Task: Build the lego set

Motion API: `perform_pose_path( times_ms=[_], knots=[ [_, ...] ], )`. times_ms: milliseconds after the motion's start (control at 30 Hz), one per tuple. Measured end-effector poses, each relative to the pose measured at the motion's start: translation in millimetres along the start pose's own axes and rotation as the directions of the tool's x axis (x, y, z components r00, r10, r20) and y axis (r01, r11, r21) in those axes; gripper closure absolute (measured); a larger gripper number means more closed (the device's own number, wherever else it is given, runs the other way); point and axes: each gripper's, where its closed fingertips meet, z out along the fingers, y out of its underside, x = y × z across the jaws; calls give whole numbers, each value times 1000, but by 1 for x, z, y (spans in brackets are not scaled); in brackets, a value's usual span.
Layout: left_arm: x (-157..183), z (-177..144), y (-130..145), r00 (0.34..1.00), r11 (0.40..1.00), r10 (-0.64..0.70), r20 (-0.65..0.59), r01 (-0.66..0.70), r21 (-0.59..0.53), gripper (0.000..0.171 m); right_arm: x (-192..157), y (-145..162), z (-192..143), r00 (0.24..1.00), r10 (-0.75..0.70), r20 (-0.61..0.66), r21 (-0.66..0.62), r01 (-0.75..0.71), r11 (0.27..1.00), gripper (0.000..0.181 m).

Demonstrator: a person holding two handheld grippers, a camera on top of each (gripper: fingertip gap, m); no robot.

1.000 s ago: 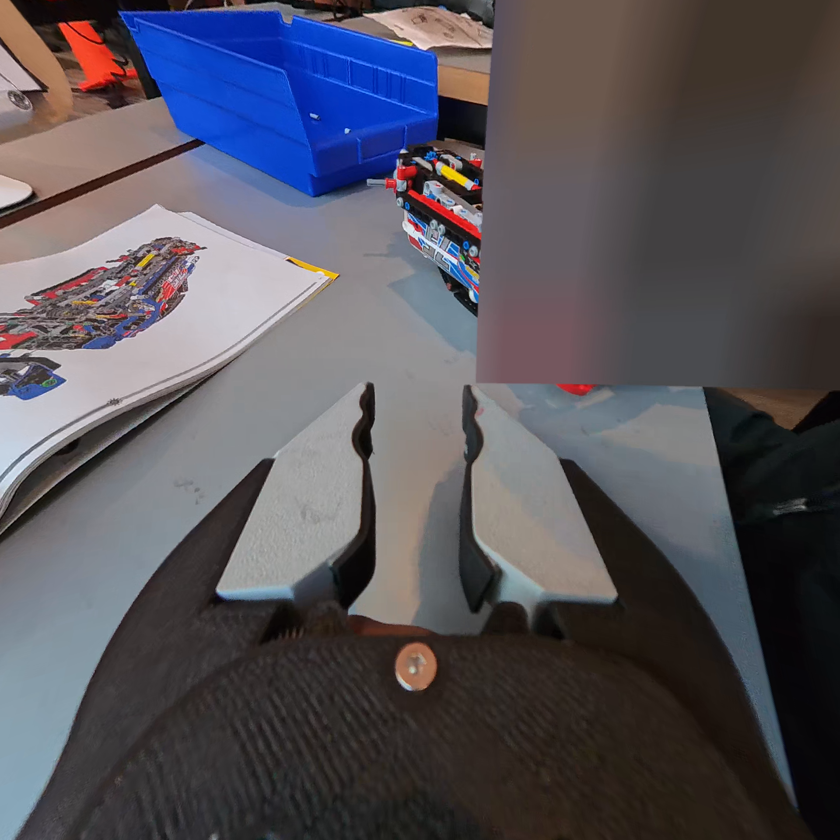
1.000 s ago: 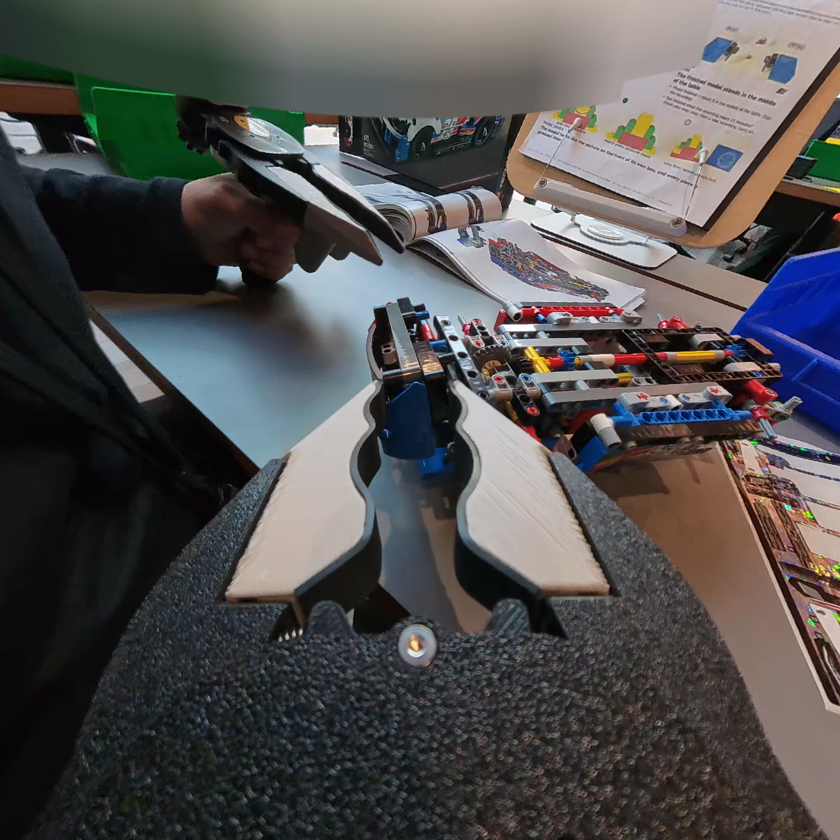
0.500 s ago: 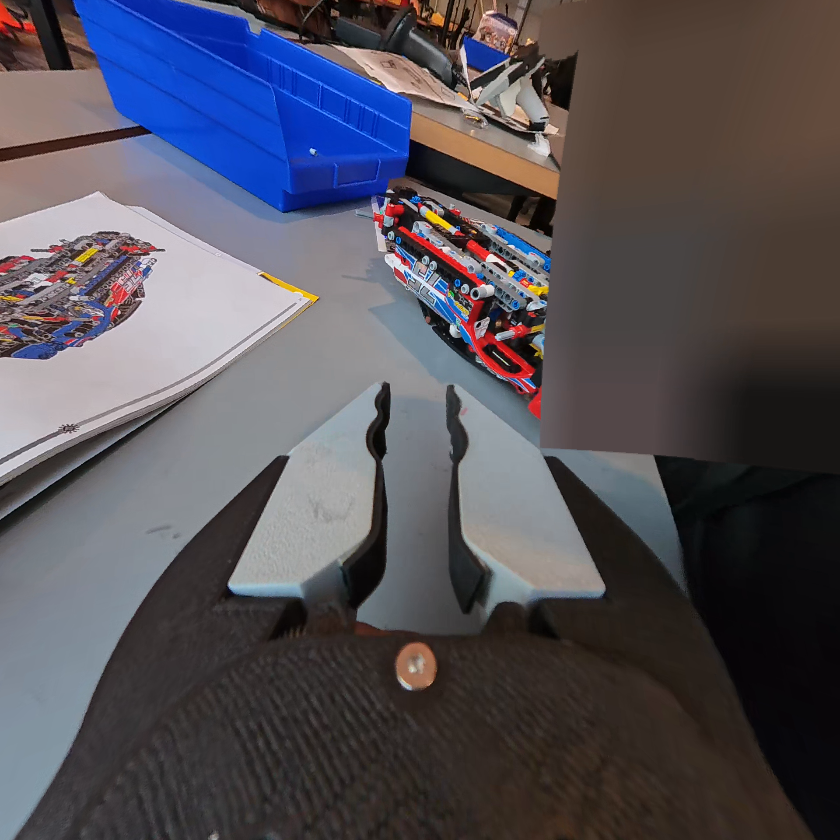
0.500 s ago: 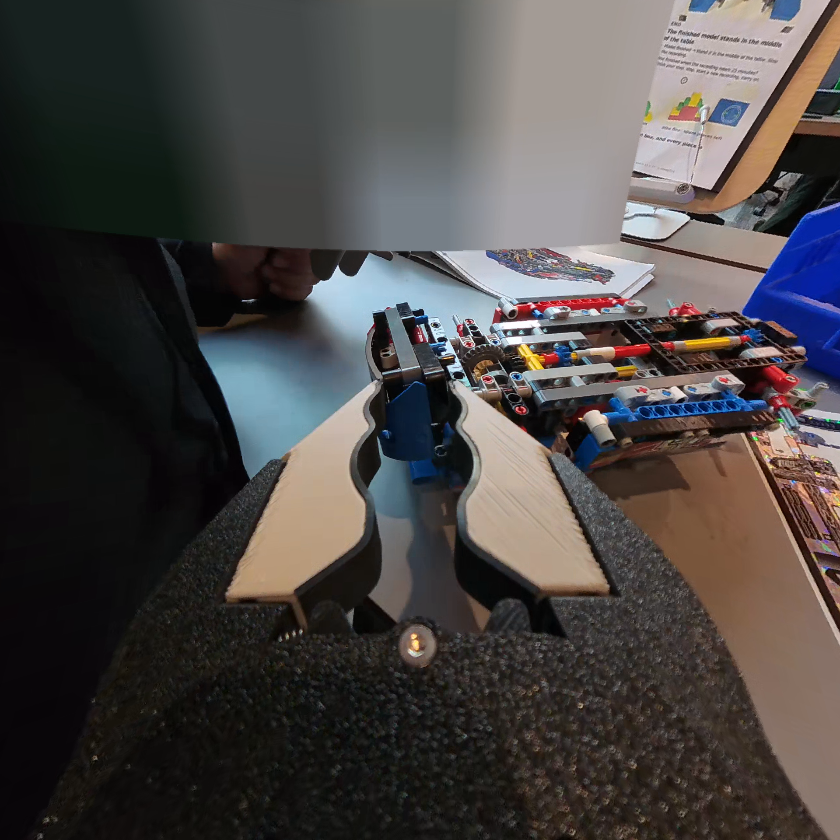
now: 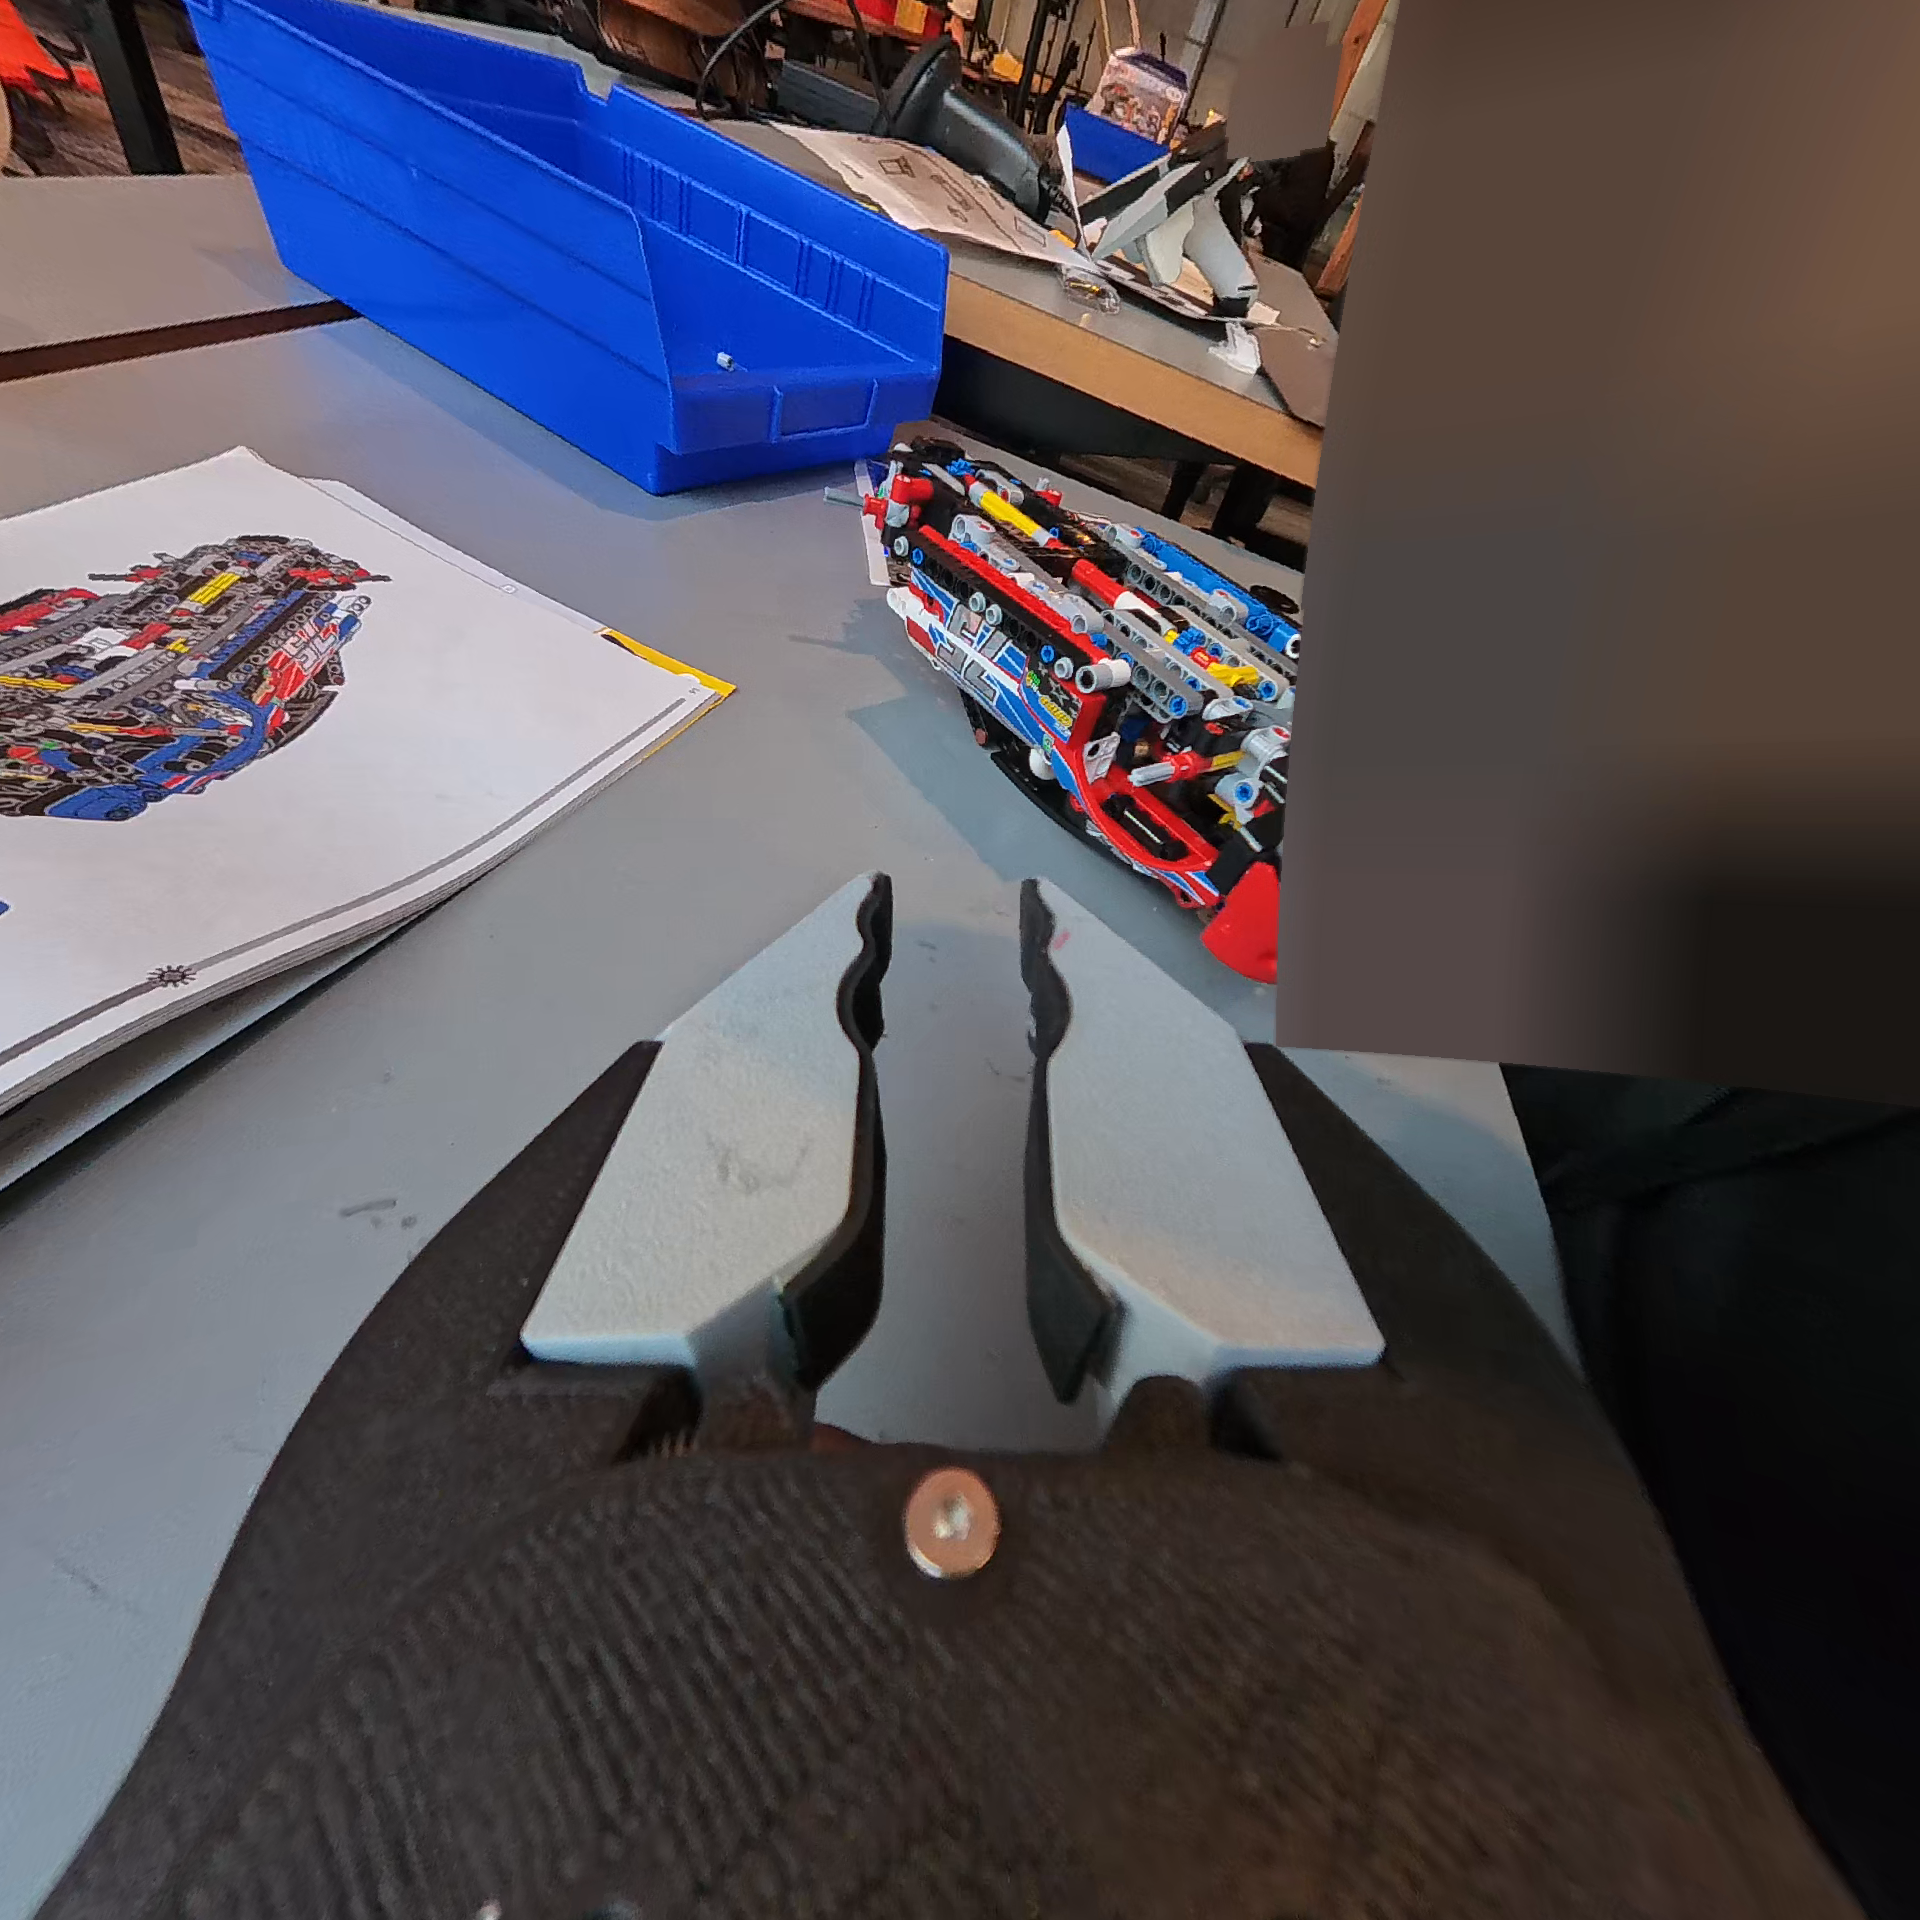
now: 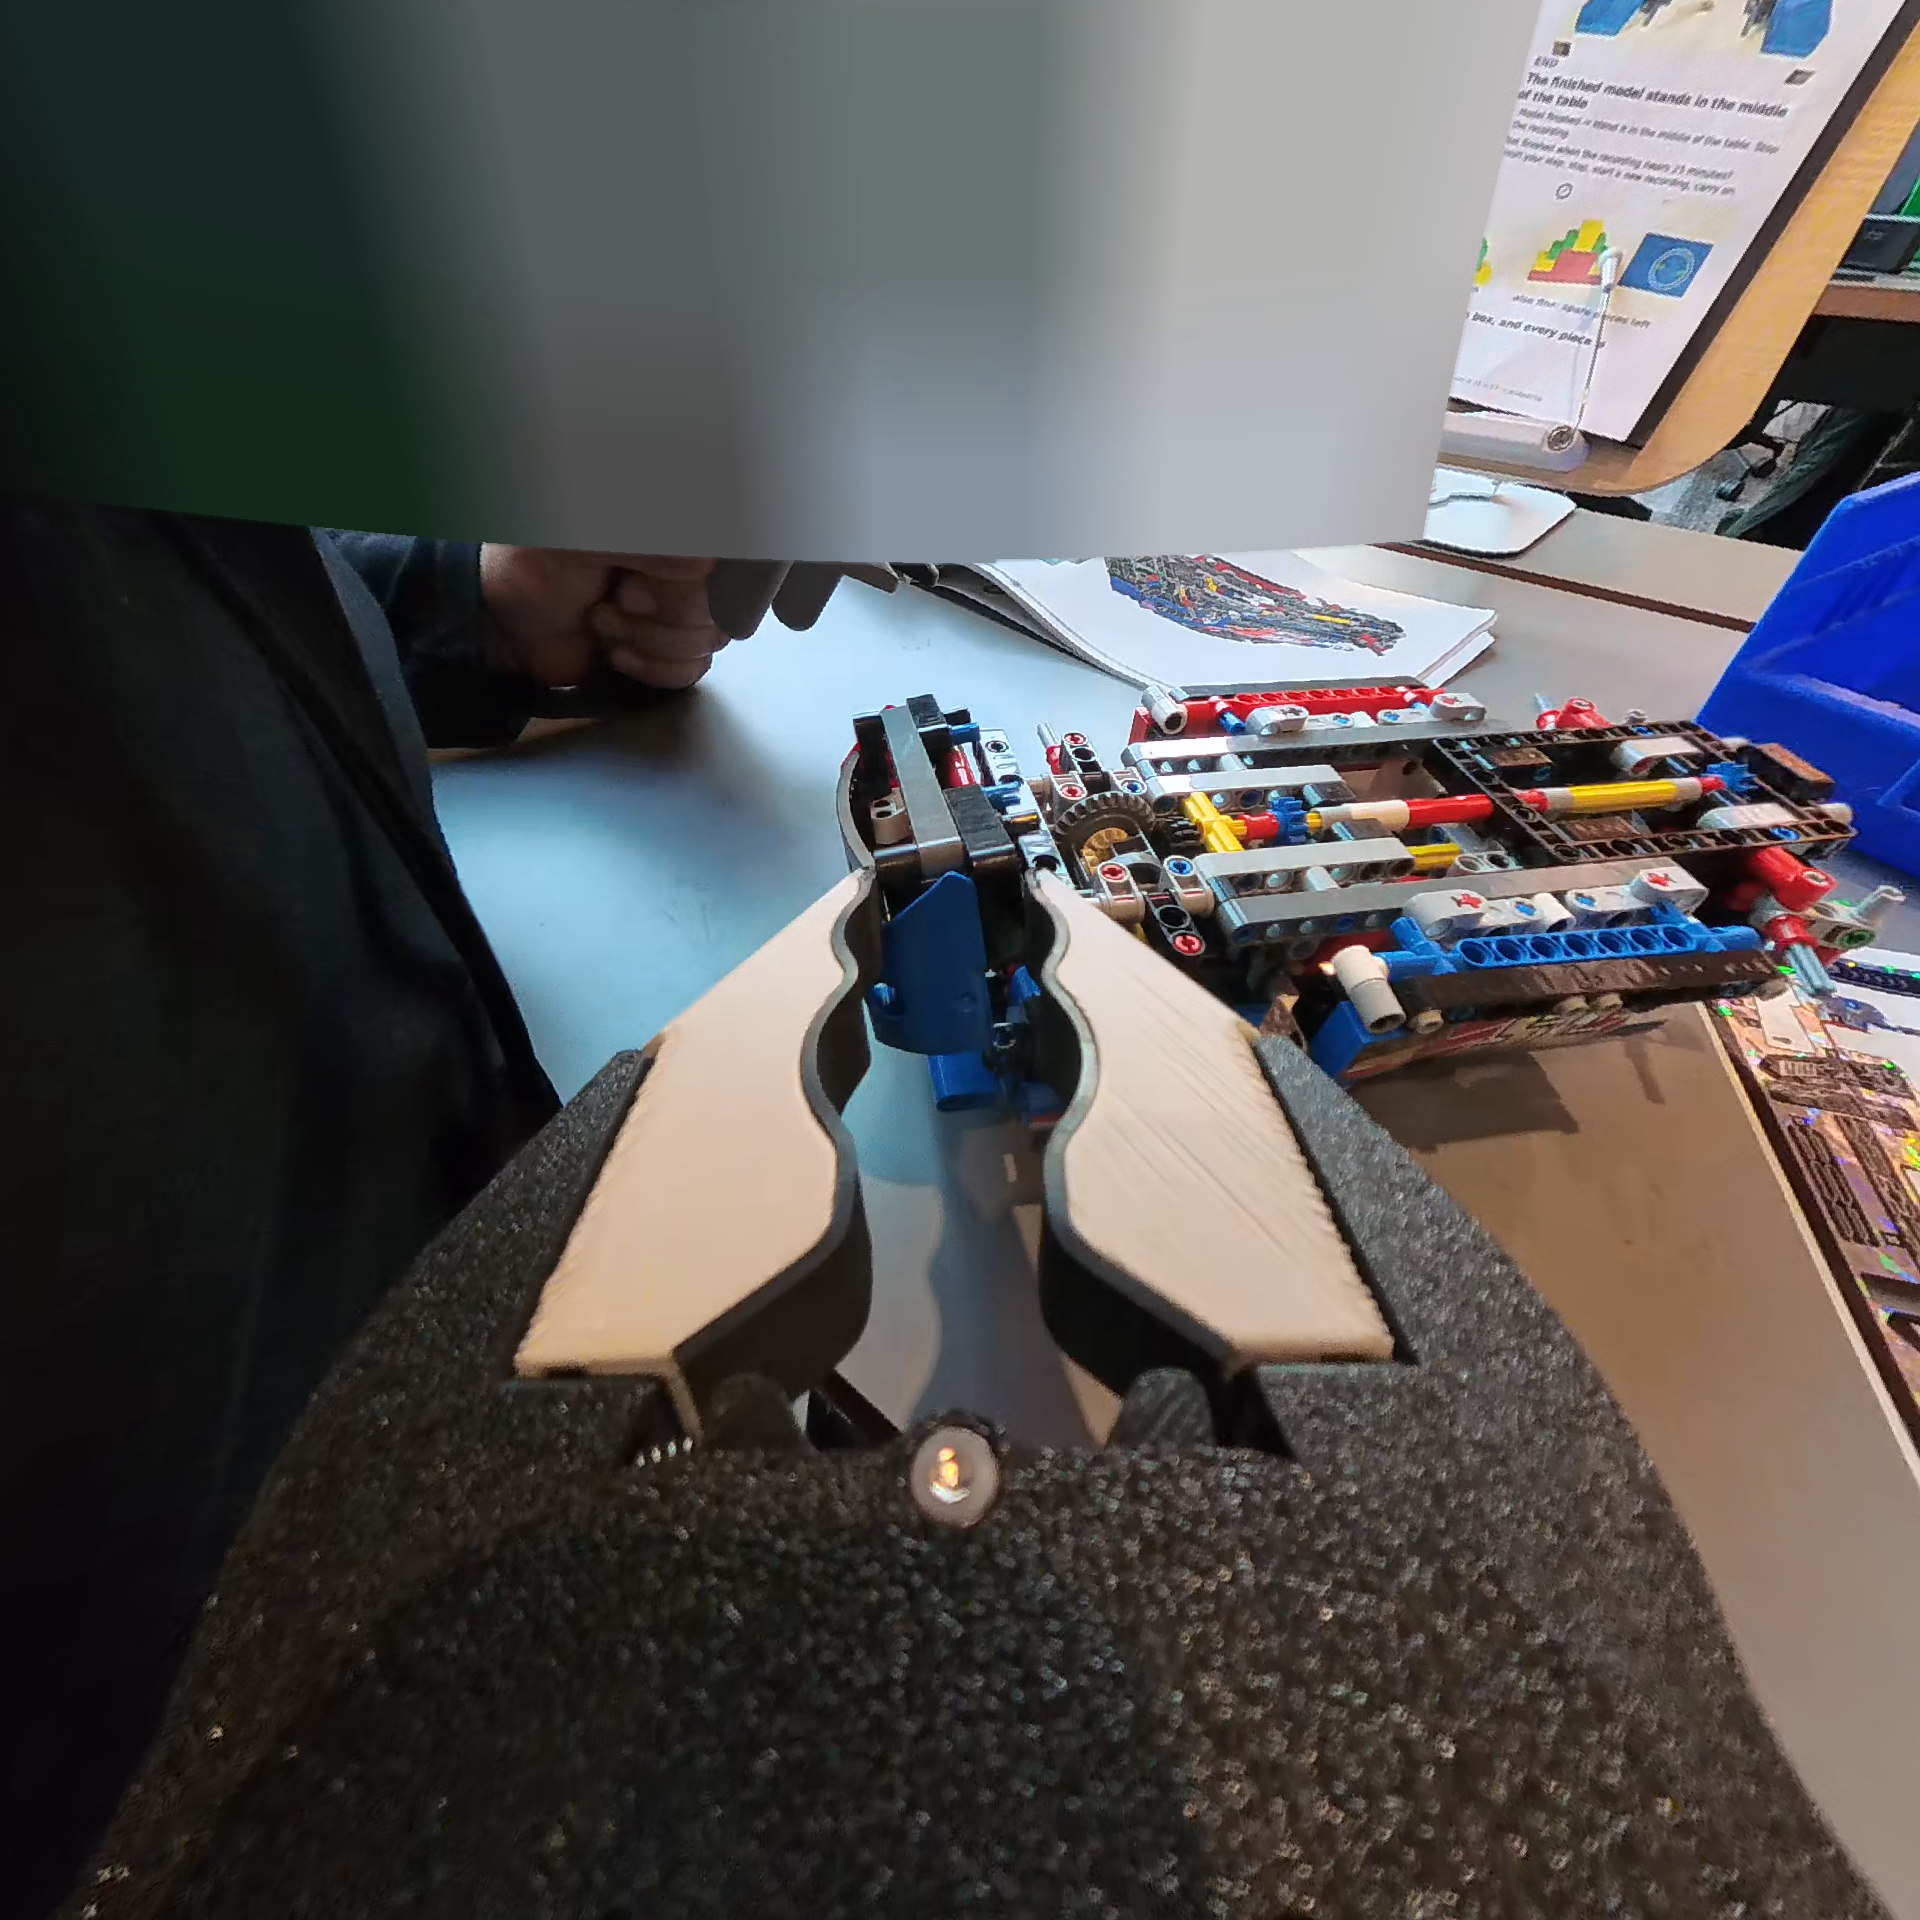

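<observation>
Gripping lego car [image 6: 1299, 862], bin [image 5: 582, 249] & manual [image 5: 312, 727] nearby

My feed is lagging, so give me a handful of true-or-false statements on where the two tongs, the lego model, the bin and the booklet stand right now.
1. The right tongs are closed on the blue end of the lego model. True.
2. The left tongs hold a loose brick. False: they are open and empty over the table.
3. The blue bin stands beyond the model. True.
4. The instruction booklet is closed. False: it lies open at a picture page.
5. The model sits inside the bin. False: it rests on the table.
</observation>
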Motion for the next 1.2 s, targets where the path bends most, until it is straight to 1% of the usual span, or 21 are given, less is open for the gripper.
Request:
perform_pose_path(
  times_ms=[267,600,700,767,800,900,967,1067,1100,1167,1200],
  knots=[
    [-2,0,0,1000,1000,-28,-12,28,-1,149,0,1,1,1000,10,2,1,-10,1000,154],
    [-1,-1,-1,999,1000,-27,-22,27,10,150,1,-1,3,1000,16,-2,11,-16,1000,154],
    [2,1,0,999,1000,-14,-30,14,-4,149,0,0,2,1000,20,-9,27,-20,999,154],
    [7,6,6,999,999,6,-53,-9,-47,148,0,0,2,1000,17,-16,40,-16,999,154],
    [12,10,9,997,997,14,-75,-20,-74,144,-1,0,2,1000,16,-18,45,-15,999,154],
    [48,20,14,979,987,55,-196,-83,-135,140,0,-1,4,1000,-7,-26,59,8,998,154],
    [63,26,17,967,967,132,-219,-174,-186,122,-1,-3,4,1000,-6,-20,77,8,997,154],
    [74,35,23,937,919,266,-228,-318,-235,113,-3,0,5,1000,-2,-8,86,2,996,154],
    [76,37,24,926,907,297,-231,-350,-235,114,-5,2,5,1000,4,4,84,-4,996,154],
    [82,43,25,908,895,328,-259,-386,-221,121,-6,5,5,1000,10,7,87,-10,996,154],
    [81,45,29,905,886,332,-266,-396,-241,122,-7,5,4,1000,11,3,94,-11,996,154]
  ],
)
